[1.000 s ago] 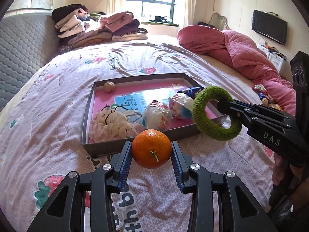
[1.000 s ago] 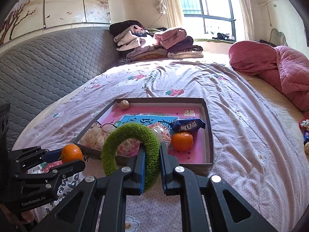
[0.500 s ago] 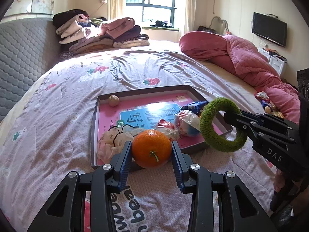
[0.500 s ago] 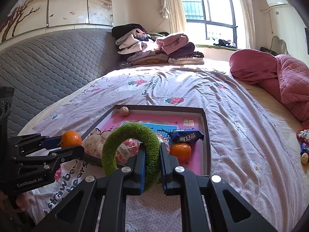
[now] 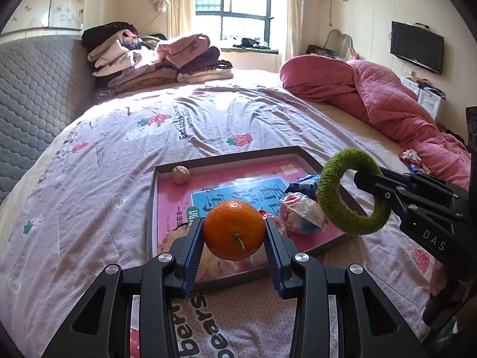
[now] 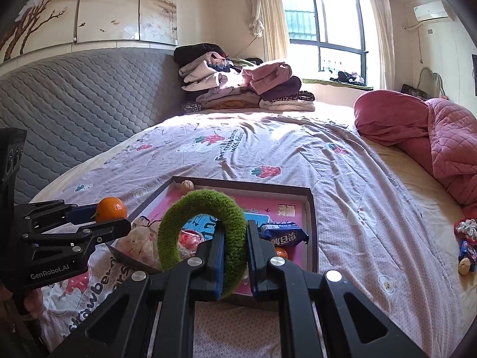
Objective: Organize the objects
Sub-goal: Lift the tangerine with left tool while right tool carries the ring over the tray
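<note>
The left hand-held gripper [image 6: 98, 222] body reads "GenRobot.AI"; the right hand-held gripper [image 5: 362, 176] body reads "DAS". The bedsheet [image 6: 268, 155] prints "strawberry" and "with bears". Blue snack packet [image 6: 281, 234] characters stay unreadable.

Sunlit window [image 5: 238, 6] behind the bed [image 5: 208, 119]; grey quilted headboard [image 6: 74, 104] at left.

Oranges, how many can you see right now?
2. One orange is clamped in the left gripper above the tray's near edge; another orange lies inside the tray, half hidden. More may be covered.

Home bedroom; bed [image 5: 208, 125], folded clothes [image 6: 238, 89]
</note>
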Demonstrator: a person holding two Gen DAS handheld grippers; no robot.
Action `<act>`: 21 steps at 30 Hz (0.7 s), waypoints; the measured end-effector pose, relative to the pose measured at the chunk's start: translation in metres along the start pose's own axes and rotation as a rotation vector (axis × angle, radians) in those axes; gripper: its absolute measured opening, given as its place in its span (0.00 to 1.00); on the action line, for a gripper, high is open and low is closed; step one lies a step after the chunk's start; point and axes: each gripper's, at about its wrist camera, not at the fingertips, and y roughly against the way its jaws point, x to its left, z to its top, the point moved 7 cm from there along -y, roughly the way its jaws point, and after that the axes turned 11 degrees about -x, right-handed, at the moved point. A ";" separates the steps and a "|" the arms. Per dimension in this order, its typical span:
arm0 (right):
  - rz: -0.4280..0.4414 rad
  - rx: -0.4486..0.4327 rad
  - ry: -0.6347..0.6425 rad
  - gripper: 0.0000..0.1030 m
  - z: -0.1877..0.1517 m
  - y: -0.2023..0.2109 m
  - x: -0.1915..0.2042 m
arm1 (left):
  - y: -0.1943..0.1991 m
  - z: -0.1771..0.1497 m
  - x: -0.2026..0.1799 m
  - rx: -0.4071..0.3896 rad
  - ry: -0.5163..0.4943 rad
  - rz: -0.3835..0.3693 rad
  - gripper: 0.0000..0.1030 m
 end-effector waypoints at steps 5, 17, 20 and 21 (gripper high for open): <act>-0.001 -0.008 0.004 0.13 0.006 -0.003 -0.003 | -0.003 0.006 0.002 -0.005 0.001 0.006 0.39; -0.018 -0.017 0.005 0.13 0.015 -0.015 -0.013 | -0.019 0.016 0.018 -0.015 0.008 0.027 0.39; -0.022 -0.017 0.003 0.13 0.016 -0.019 -0.016 | -0.025 0.016 0.022 -0.010 0.010 0.035 0.39; -0.023 -0.016 0.004 0.13 0.016 -0.020 -0.017 | -0.028 0.016 0.024 -0.007 0.012 0.036 0.39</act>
